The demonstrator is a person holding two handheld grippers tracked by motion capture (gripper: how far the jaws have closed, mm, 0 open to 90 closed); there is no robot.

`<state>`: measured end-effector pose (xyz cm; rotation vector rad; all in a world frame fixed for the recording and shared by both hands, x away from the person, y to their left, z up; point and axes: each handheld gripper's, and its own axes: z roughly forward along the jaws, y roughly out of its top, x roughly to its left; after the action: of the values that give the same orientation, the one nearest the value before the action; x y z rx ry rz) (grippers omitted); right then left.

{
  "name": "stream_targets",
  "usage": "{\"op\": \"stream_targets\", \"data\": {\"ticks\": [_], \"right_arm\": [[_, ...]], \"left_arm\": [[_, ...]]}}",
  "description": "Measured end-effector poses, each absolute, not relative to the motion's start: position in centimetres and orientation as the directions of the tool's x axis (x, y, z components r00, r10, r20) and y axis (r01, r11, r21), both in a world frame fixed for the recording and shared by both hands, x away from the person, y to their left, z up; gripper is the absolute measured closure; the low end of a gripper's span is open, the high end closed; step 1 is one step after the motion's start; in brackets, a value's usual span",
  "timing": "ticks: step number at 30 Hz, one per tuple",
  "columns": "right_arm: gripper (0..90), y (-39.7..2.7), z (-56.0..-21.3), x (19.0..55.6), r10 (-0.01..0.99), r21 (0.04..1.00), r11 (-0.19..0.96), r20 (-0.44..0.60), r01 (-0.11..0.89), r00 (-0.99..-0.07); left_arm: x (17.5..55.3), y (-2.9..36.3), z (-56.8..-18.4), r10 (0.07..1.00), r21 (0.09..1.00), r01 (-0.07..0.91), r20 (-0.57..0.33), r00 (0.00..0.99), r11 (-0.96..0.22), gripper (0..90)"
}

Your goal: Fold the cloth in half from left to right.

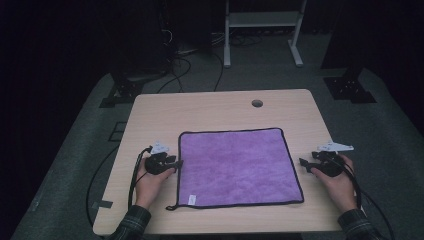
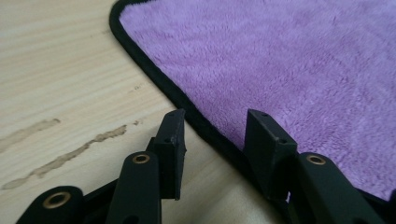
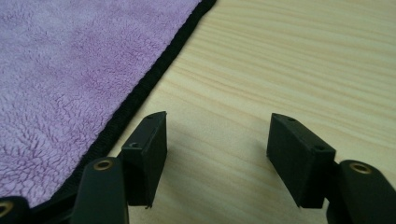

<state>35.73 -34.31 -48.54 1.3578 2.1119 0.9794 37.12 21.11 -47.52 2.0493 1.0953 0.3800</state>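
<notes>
Microfibre cloth [image 1: 239, 167], purple with black binding, flat on wooden table [image 1: 210, 107]; black edge between spread jaws of left gripper [image 2: 215, 135]; just left of wide-parted jaws of right gripper [image 3: 217, 140], over bare wood

Your left gripper [image 2: 212, 140]: fingers [image 2: 170, 149] parted, straddling the purple cloth's [image 2: 289, 65] black hem; bare desk [image 2: 60, 79] toward nine o'clock.

A: Pale wood table [image 1: 215, 107], round cable hole [image 1: 257, 103] near far edge. Streaky worn marks [image 2: 70, 154] on the top.

B: Beyond, grey floor [image 1: 75, 150], loose cables [image 1: 182, 65], white frame legs [image 1: 262, 30].
</notes>
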Motion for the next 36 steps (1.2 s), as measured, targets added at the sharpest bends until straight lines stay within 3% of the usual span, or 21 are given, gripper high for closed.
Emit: {"op": "stream_targets", "data": {"ticks": [9, 18, 36], "right_arm": [[33.7, -34.3, -48.6, 35.7, 0.906, 0.756, 0.266, 0.016, 0.598, -0.423], [32.9, -34.3, -48.6, 35.7, 0.904, 0.756, 0.269, 0.016, 0.597, -0.427], [32.1, -34.3, -48.6, 35.7, 0.902, 0.755, 0.272, 0.016, 0.597, -0.431]], "left_arm": [[36.8, 20.6, -47.7, 0.832, 0.752, 0.575, -0.067, 0.551, -0.320, 71.1], [37.0, 20.2, -47.7, 0.842, 0.741, 0.621, -0.146, 0.519, -0.254, 87.2], [36.9, 23.4, -46.0, 0.846, 0.743, 0.648, -0.229, 0.482, -0.168, 88.3]]}}
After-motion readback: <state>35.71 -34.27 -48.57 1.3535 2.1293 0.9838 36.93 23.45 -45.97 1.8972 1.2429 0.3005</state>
